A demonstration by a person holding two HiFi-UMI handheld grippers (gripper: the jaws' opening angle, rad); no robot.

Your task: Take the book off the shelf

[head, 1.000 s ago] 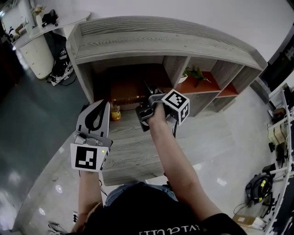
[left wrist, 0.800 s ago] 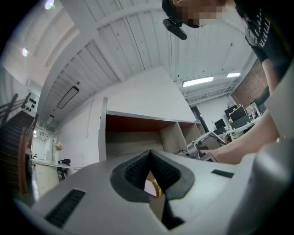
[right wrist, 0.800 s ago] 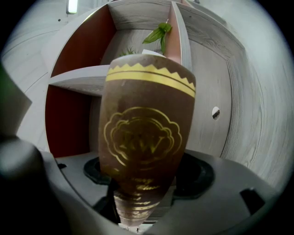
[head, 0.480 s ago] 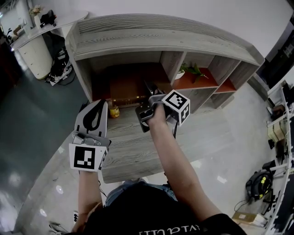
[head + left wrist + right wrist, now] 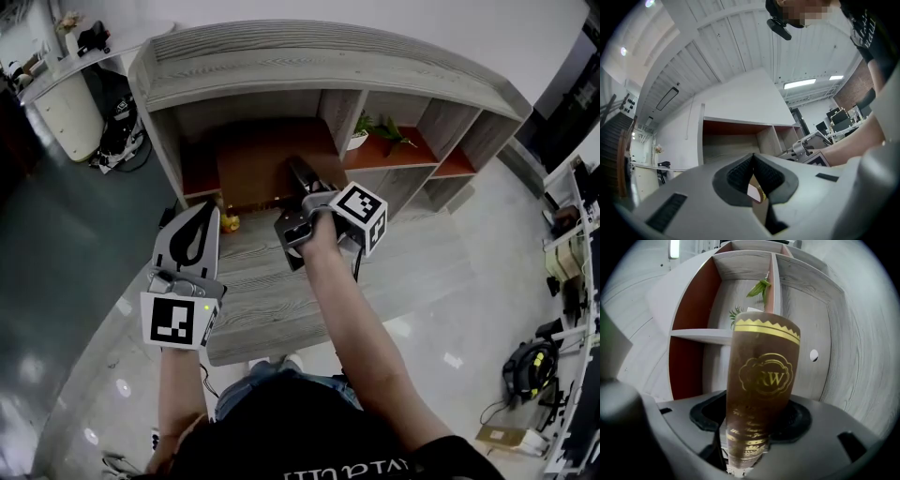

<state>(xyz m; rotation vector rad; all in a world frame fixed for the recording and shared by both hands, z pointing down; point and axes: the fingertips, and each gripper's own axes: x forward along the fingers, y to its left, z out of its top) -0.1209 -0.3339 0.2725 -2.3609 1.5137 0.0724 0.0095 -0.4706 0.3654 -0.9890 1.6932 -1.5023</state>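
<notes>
Right claw (image 5: 298,187) is tightening on the brown book (image 5: 764,371): its jaws have just been closing in, and the pads are now pressing either side of the gold-stamped spine. That is leaving the book standing upright in the grip at the mouth of the shelf's (image 5: 319,84) wide compartment (image 5: 262,159), though whether its foot is resting on the board I cannot tell. Left claw (image 5: 192,239) is hanging clenched and empty low at the left, so the job is probably turning to drawing the book clear.
</notes>
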